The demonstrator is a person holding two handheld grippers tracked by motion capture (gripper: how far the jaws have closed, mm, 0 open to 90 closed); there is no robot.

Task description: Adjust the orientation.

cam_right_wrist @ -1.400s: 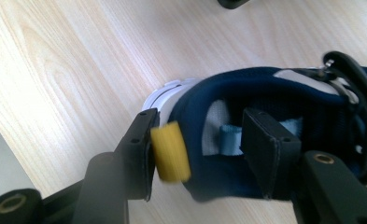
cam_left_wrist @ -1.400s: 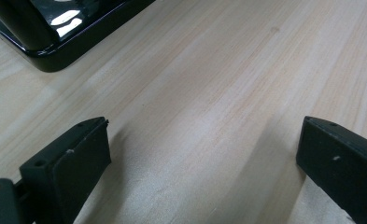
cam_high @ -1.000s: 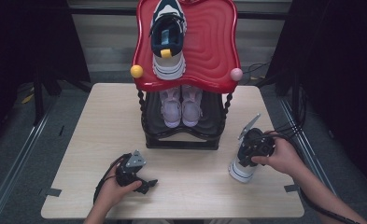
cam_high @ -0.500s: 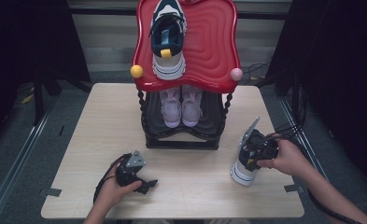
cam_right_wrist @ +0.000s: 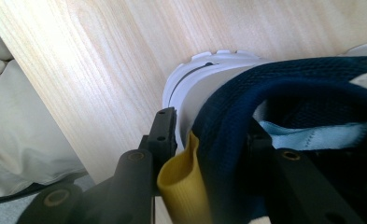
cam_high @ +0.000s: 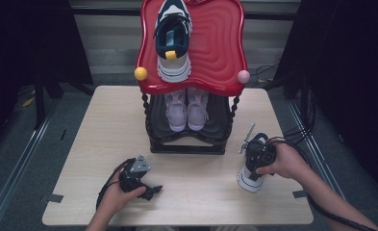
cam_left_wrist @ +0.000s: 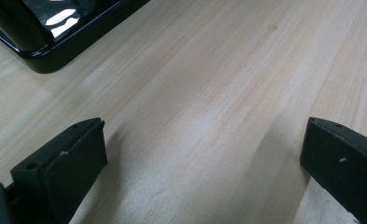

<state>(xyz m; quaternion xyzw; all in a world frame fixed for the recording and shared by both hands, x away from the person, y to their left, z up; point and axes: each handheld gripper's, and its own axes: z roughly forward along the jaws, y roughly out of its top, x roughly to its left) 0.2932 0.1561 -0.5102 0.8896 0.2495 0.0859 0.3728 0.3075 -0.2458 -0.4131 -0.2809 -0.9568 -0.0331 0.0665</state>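
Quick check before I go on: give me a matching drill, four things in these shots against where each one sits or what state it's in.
Things:
1. navy sneaker
2. pink pair
3. left gripper
4. right gripper

States:
A. shut on a shoe's heel collar
B. open over bare table
C. on the rack's red top shelf
D. on the rack's lower black shelf

Pairs: 1-C, 2-D, 3-B, 4-A

no readable text, labels or numbers anywhere
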